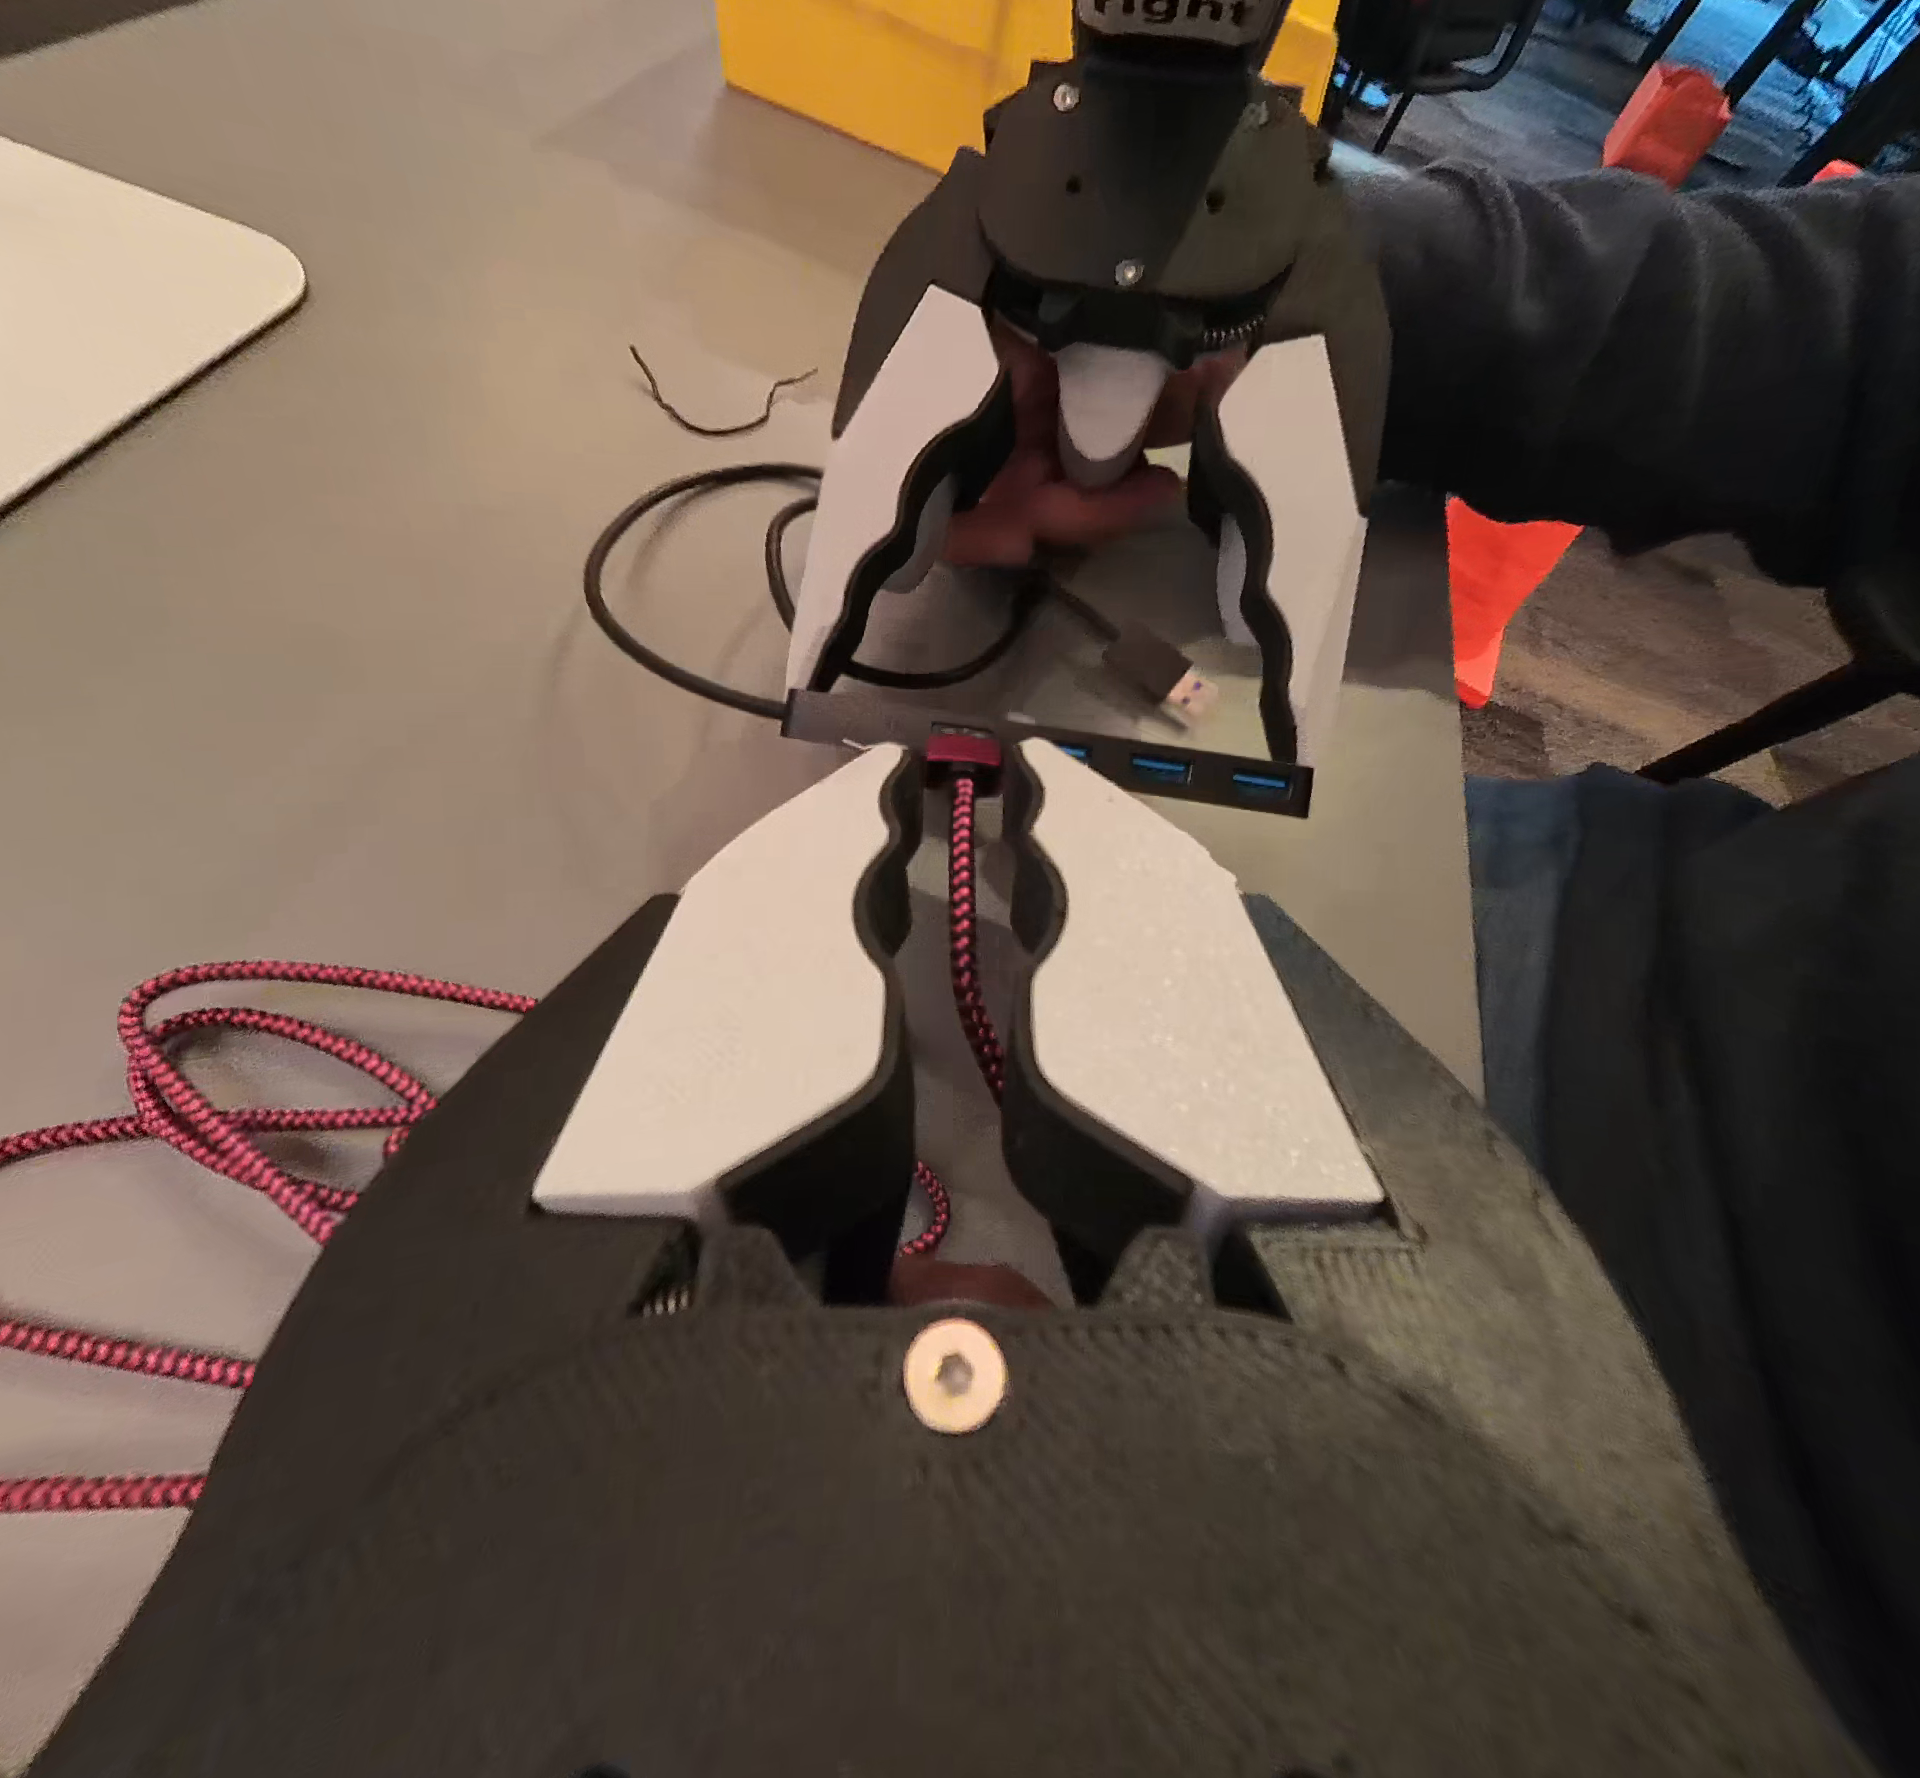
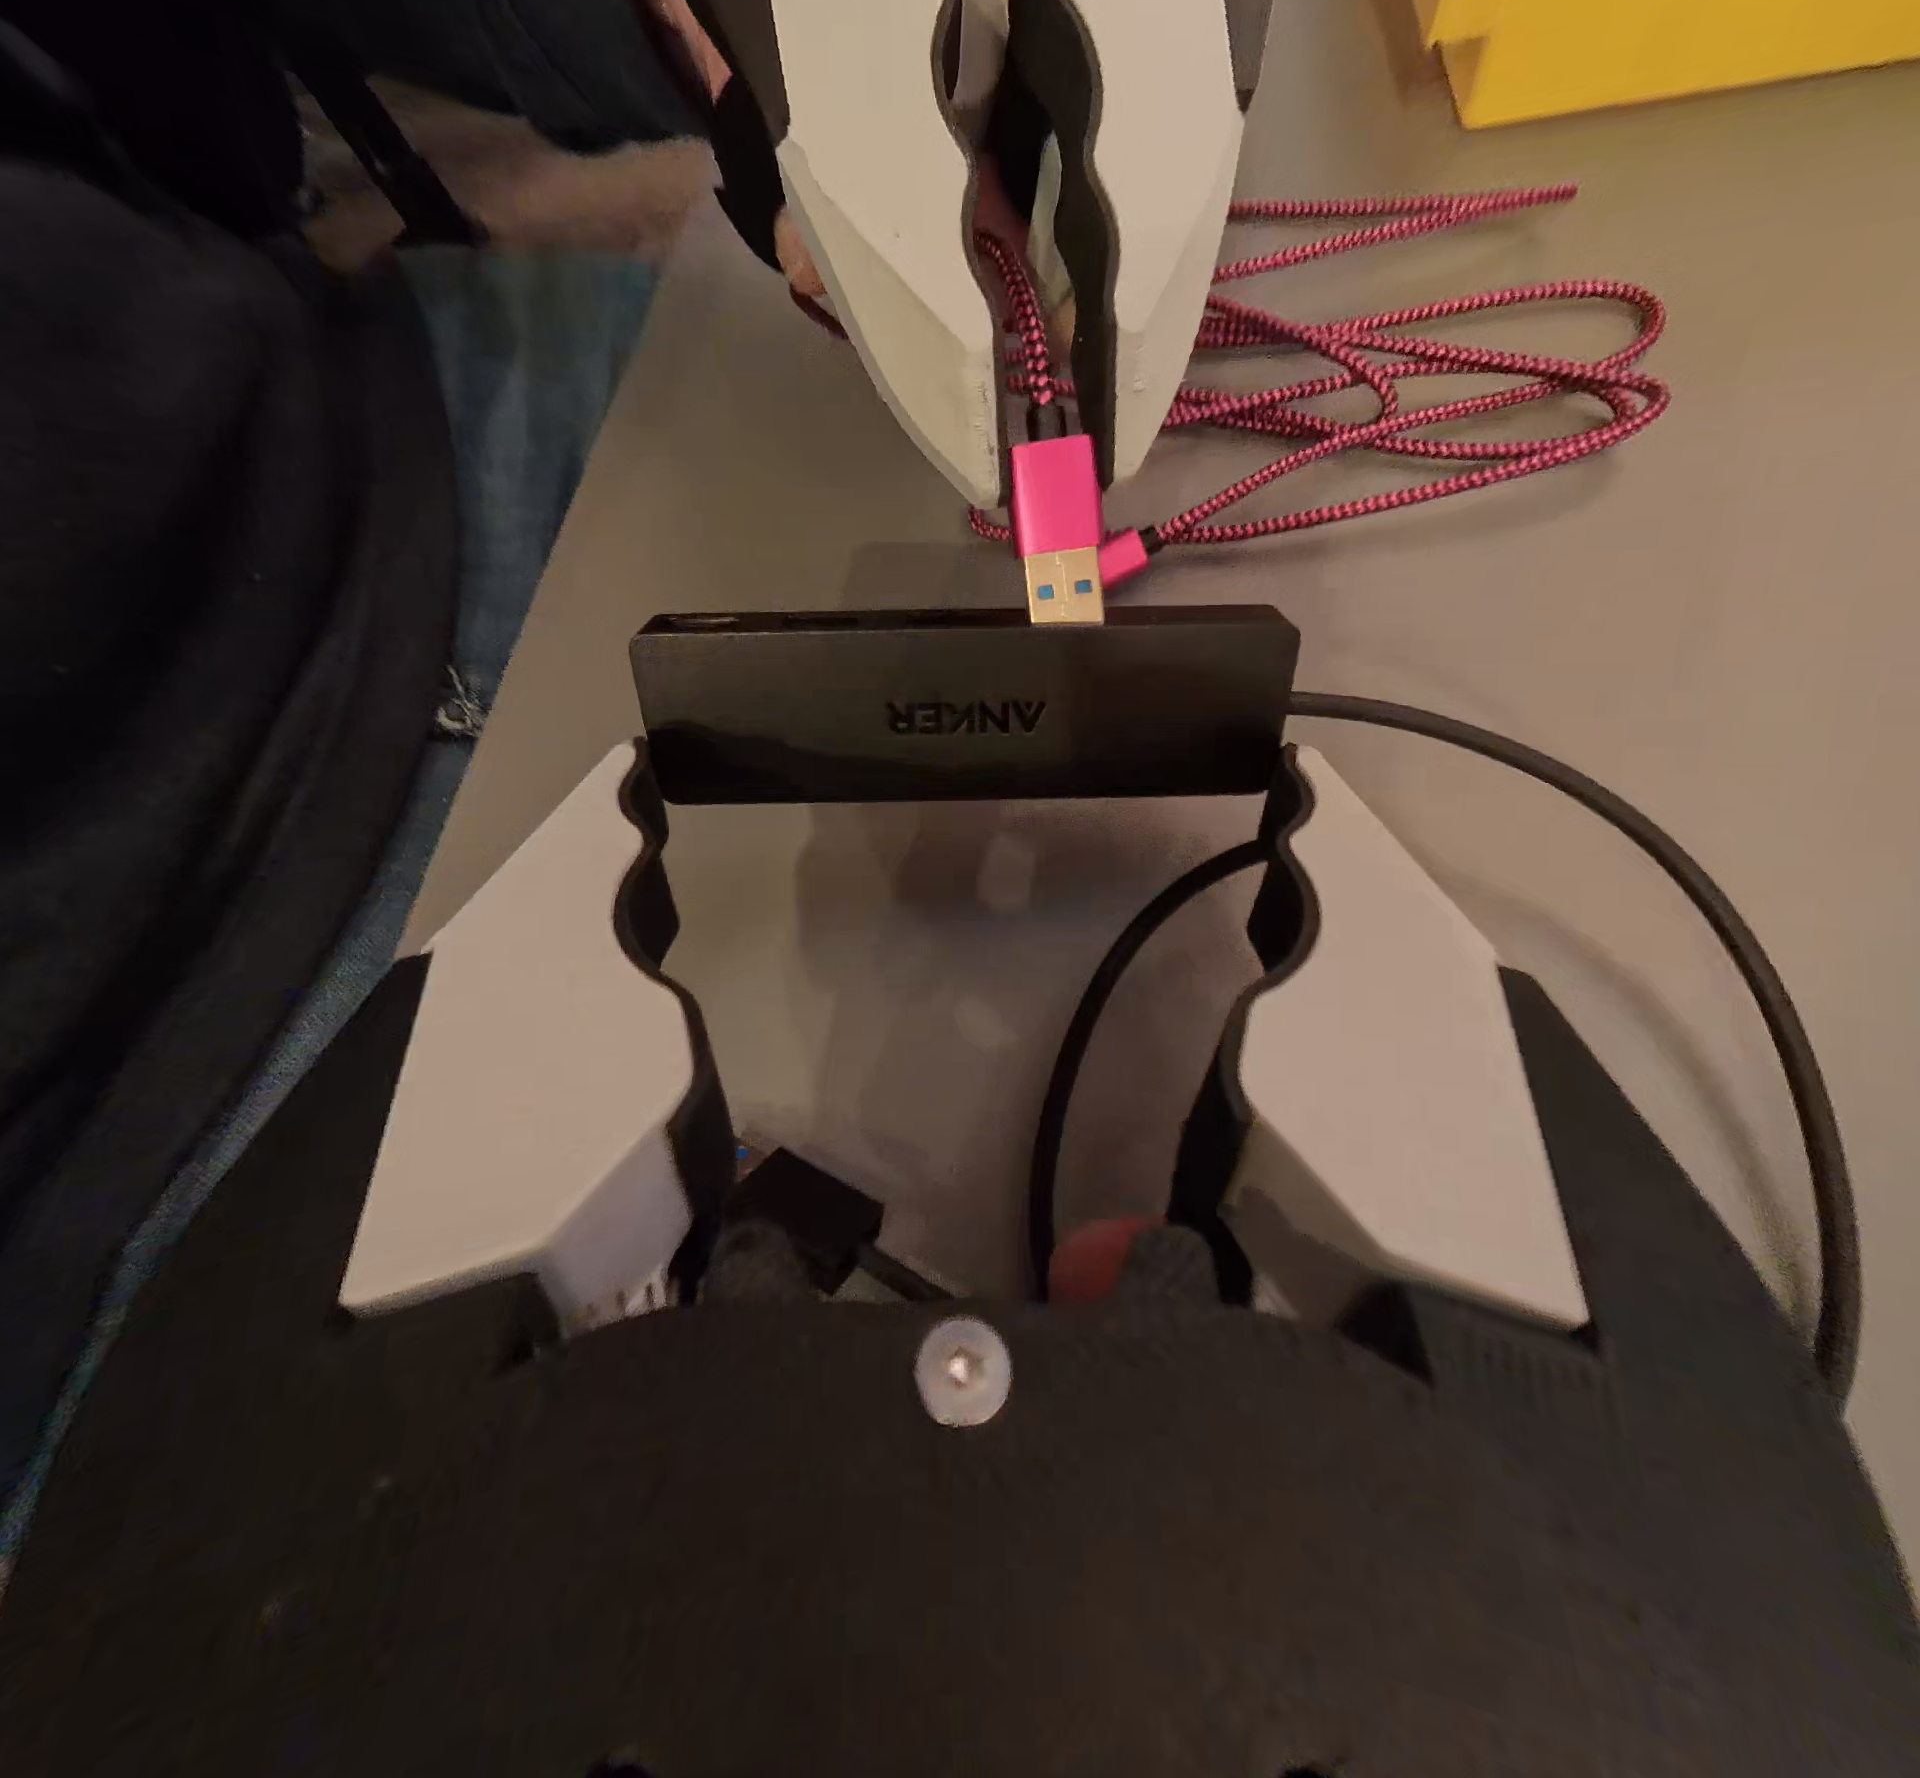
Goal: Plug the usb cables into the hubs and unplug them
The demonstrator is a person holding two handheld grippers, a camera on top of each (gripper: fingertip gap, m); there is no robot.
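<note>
Over the grey table [image 1: 436, 294], left gripper [image 1: 961, 760] clamping the pink plug [image 2: 1058, 497] with its metal tip at a port, right gripper [image 2: 966, 772] pinching the black hub [image 2: 961, 700] by both ends.

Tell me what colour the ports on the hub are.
Blue; the ports on the hub show best in the left wrist view.

Pink plug [image 2: 1058, 510] tip entering black hub [image 2: 961, 705].
</note>
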